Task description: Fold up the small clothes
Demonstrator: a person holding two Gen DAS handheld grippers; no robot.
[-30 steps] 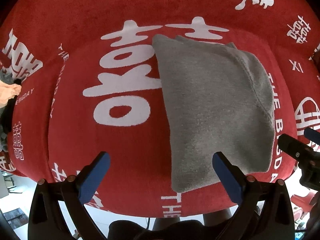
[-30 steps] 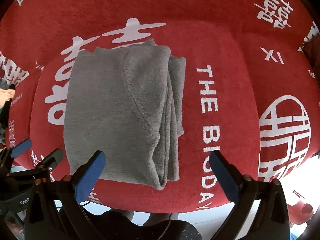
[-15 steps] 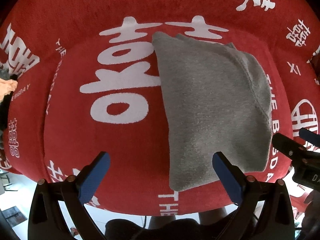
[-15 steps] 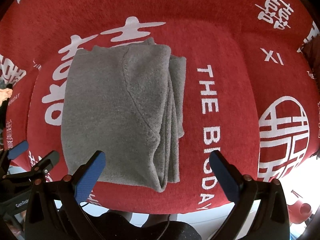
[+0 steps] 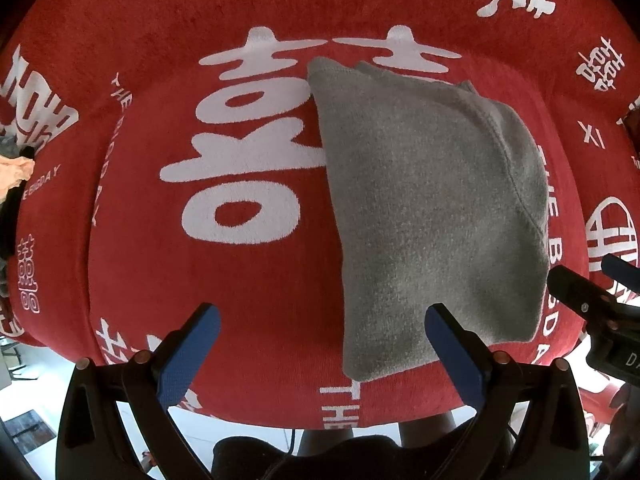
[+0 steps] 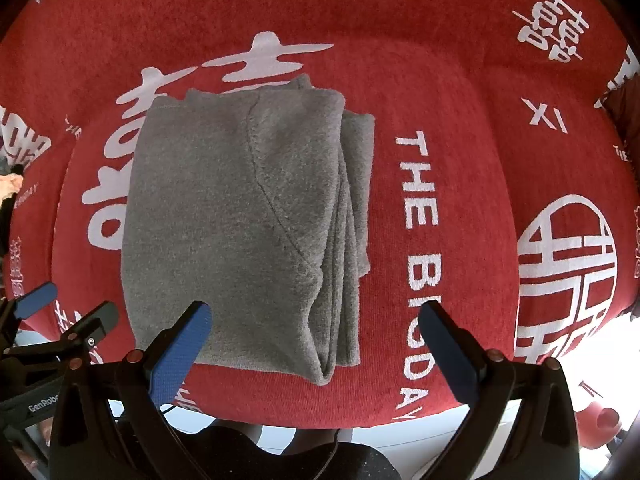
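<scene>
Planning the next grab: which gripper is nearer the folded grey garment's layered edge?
Right. The right gripper hangs open just before the layered edge; the left gripper hangs open toward the garment's smooth opposite side.

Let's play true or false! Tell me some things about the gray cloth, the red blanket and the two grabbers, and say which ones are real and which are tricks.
1. The gray garment lies folded on the red blanket. True.
2. The right gripper is squeezing the garment. False: its jaws are wide apart and hold nothing.
3. The blanket has white writing on it. True.
4. The left gripper is shut. False: it is open and holds nothing.
5. The garment's stacked layer edges show on its right side in the right wrist view. True.
</scene>
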